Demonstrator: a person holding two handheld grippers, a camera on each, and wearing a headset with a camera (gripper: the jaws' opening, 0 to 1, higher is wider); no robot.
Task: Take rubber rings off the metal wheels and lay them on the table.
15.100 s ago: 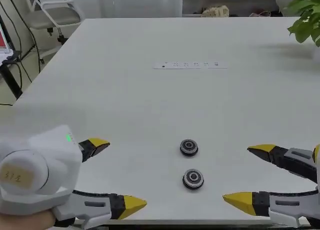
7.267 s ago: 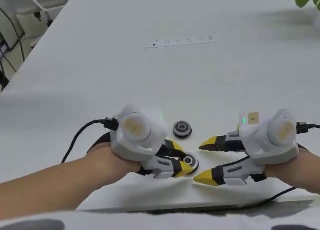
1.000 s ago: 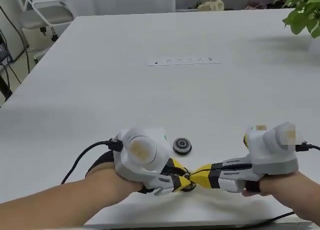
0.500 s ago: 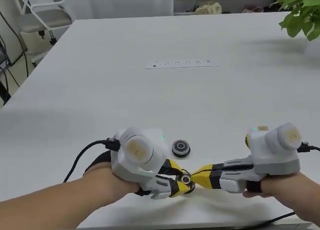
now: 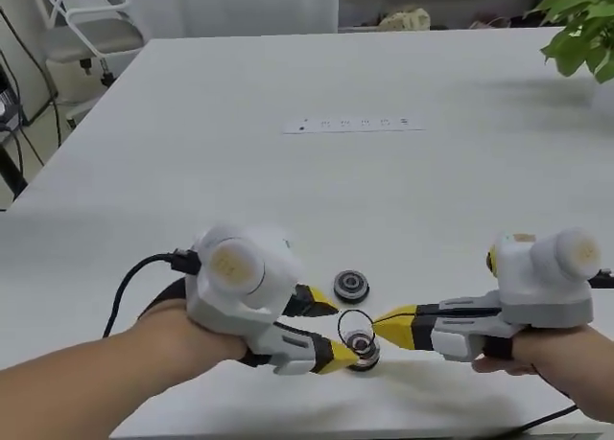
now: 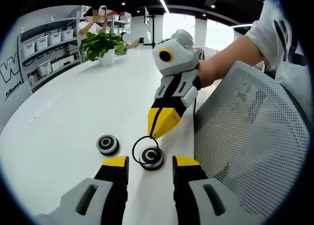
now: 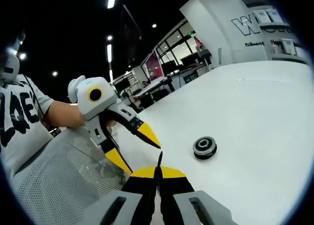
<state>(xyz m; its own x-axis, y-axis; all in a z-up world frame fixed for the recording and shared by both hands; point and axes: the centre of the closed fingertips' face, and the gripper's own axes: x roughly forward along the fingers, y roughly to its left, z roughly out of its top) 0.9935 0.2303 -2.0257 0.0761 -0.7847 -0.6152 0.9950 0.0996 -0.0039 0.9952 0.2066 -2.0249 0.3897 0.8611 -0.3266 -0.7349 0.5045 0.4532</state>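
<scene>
Right gripper (image 5: 376, 325), closed, pinches the rubber ring (image 5: 340, 322).

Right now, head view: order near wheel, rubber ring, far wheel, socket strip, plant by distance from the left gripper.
1. Near wheel and rubber ring, both at the open jaws of the left gripper: too close to call.
2. Far wheel, just beyond.
3. Socket strip, mid-table.
4. Plant, far right.

The table (image 5: 288, 191) is smooth, matt white. Near the table's front edge, the metal wheel (image 5: 362, 345) gleams silver. The thin rubber ring (image 6: 134, 146) touching it looks matt black.
</scene>
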